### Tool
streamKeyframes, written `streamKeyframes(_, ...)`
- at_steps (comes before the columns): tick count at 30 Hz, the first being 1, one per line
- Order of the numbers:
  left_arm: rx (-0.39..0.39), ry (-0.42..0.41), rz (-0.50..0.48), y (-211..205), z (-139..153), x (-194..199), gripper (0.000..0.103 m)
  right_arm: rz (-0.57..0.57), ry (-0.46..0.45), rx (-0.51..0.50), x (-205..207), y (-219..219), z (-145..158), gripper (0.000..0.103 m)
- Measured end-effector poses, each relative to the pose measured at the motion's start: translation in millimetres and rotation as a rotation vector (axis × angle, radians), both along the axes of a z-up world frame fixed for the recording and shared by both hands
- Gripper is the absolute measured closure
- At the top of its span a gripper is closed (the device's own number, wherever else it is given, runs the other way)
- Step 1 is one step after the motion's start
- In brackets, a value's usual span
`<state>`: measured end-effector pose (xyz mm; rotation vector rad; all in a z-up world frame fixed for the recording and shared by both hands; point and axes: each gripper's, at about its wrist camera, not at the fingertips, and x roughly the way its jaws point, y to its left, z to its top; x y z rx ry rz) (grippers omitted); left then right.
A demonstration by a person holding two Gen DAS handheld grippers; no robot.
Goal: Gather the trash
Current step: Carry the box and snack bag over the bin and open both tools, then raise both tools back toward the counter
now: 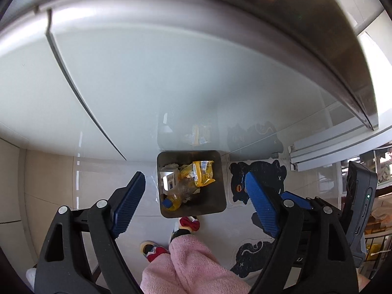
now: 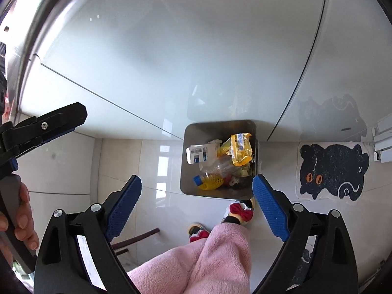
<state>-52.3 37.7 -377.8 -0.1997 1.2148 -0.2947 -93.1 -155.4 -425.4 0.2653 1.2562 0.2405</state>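
Left wrist view. The left gripper (image 1: 193, 191), black-framed with blue ribbed pads, stands wide open and holds nothing. Framed between its jaws, well below on the pale tiled floor (image 1: 137, 171), is the square, open-topped metal trash bin (image 1: 220, 178), set against the glossy white cabinet front (image 1: 147, 85). Inside lie a yellow snack wrapper (image 1: 202, 172), a white printed carton (image 1: 169, 180) and a crushed clear plastic bottle with a blue cap (image 1: 177, 193); the bottle's long axis runs from the cap at the near-left corner toward the far right. A pink fleece trouser leg (image 1: 191, 267) and a slipper with a red bow (image 1: 189, 224) stand just before the bin.

Right wrist view. The right gripper (image 2: 197, 205), of the same build, is likewise spread wide and empty. Here the bin sits toward the right jaw, whose pad tip overlaps the near-right corner in the picture while hanging well above it. The left gripper's black jaw shows at the left edge, gripped by a hand (image 2: 23, 218). A black cat-shaped floor mat (image 2: 333, 171) lies right of the bin.

Judgement: the trash appears already deposited; neither gripper is clearly nearer, both hanging over the opening.
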Motion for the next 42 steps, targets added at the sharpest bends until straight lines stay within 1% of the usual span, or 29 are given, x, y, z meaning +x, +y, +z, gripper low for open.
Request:
streamKeyframes(1, -0.001, -0.018, 0.002, 2, 14, -1, 0.018, -0.002, -0.014, 0.001, -3, -1, 12, 0.008)
streamKeyframes(2, -0.004, -0.037, 0.002, 4, 28, -3, 0.017, -0.006, -0.033, 0.004, -6, -2, 26, 0.003)
streamKeyframes(5, -0.012, -0.097, -0.002, 11, 67, -8, 0.014, -0.011, -0.093, 0.016, -13, -6, 65, 0.003)
streamKeyframes(10, -0.038, -0.188, 0.004, 14, 127, -5, 0.011, -0.015, -0.241, -0.008, -14, -15, 137, 0.003)
streamKeyframes(14, -0.04, -0.255, -0.006, 8, 162, 9, 0.011, -0.05, -0.347, -0.003, -3, -34, 187, 0.003)
streamKeyframes(16, -0.037, -0.283, -0.009, 6, 179, 18, 0.011, -0.07, -0.379, 0.003, 7, -43, 207, 0.003)
streamKeyframes(18, -0.038, -0.302, -0.007, 4, 187, 27, 0.011, -0.089, -0.397, 0.014, 21, -52, 222, 0.003)
streamKeyframes(23, -0.041, -0.334, -0.006, -9, 205, 60, 0.011, -0.127, -0.415, 0.032, 62, -70, 241, 0.003)
streamKeyframes(30, -0.042, -0.37, -0.014, -31, 220, 114, 0.011, -0.138, -0.418, 0.034, 126, -84, 254, 0.003)
streamKeyframes(36, -0.044, -0.366, -0.043, -54, 216, 165, 0.011, -0.17, -0.424, 0.056, 184, -95, 260, 0.003)
streamKeyframes(42, -0.027, -0.364, -0.067, -76, 209, 208, 0.011, -0.167, -0.4, 0.076, 235, -99, 258, 0.004)
